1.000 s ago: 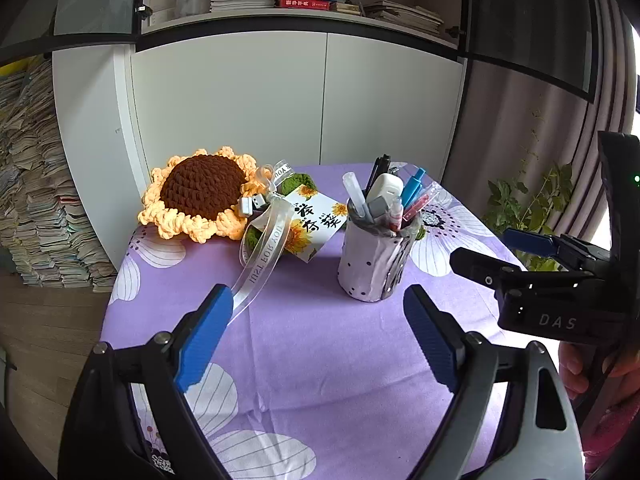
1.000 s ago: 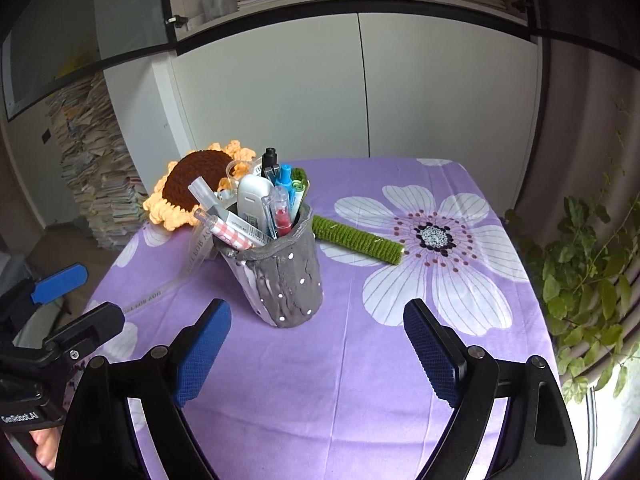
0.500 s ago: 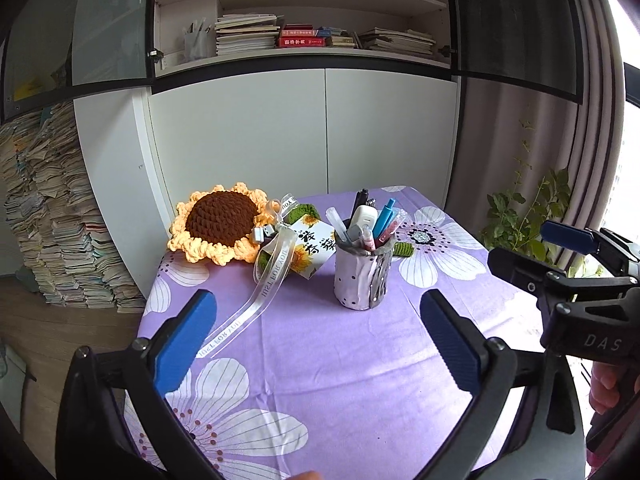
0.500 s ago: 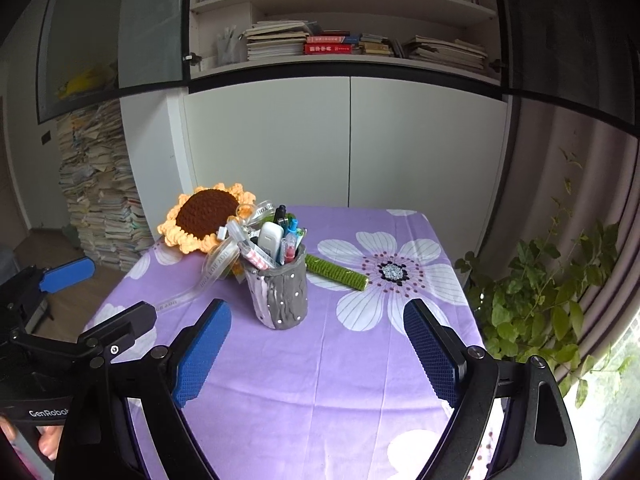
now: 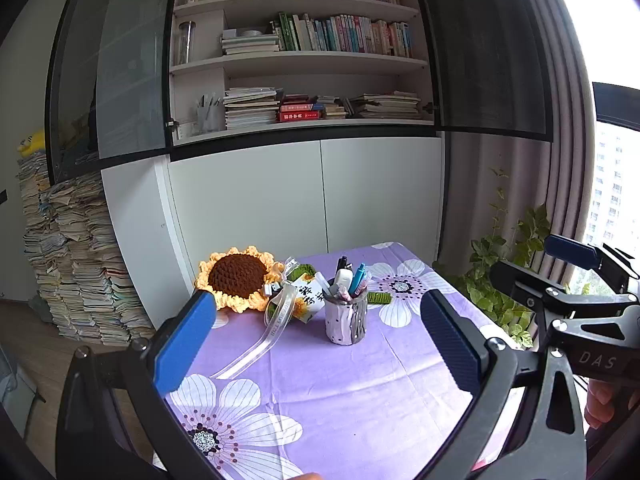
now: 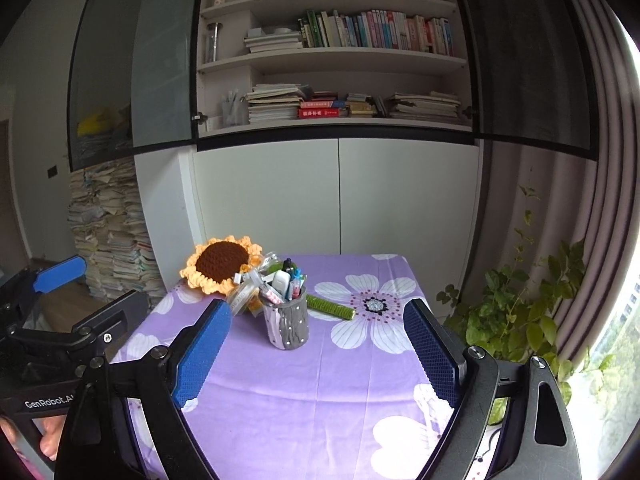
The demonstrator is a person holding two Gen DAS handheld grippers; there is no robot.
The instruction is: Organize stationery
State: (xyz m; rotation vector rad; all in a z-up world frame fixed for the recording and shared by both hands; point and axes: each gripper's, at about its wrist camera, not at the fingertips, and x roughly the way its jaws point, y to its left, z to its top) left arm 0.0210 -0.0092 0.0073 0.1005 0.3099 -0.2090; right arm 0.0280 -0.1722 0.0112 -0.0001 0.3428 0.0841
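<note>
A grey dotted pen holder (image 5: 346,322) (image 6: 288,327) stands upright on the purple flowered tablecloth (image 5: 320,380) (image 6: 320,380), packed with pens, markers and a white correction tape. My left gripper (image 5: 316,334) hangs open and empty well back from the holder, above the near part of the table. My right gripper (image 6: 316,350) is open too, nothing between its blue pads, also far back from the holder. Each gripper shows at the edge of the other's view: the right one (image 5: 560,280), the left one (image 6: 68,304).
A crocheted sunflower (image 5: 238,278) (image 6: 220,266) with a clear ribbon and a printed tag lies behind the holder. Its green knitted stem (image 6: 330,307) rests beside the holder. White cabinets and bookshelves (image 5: 312,60) stand behind, paper stacks (image 5: 76,260) left, a potted plant (image 6: 520,312) right.
Both grippers have pulled back and risen from the table, so the pen holder looks much smaller and the shelves have come into view. The left jaws opened a little wider.
</note>
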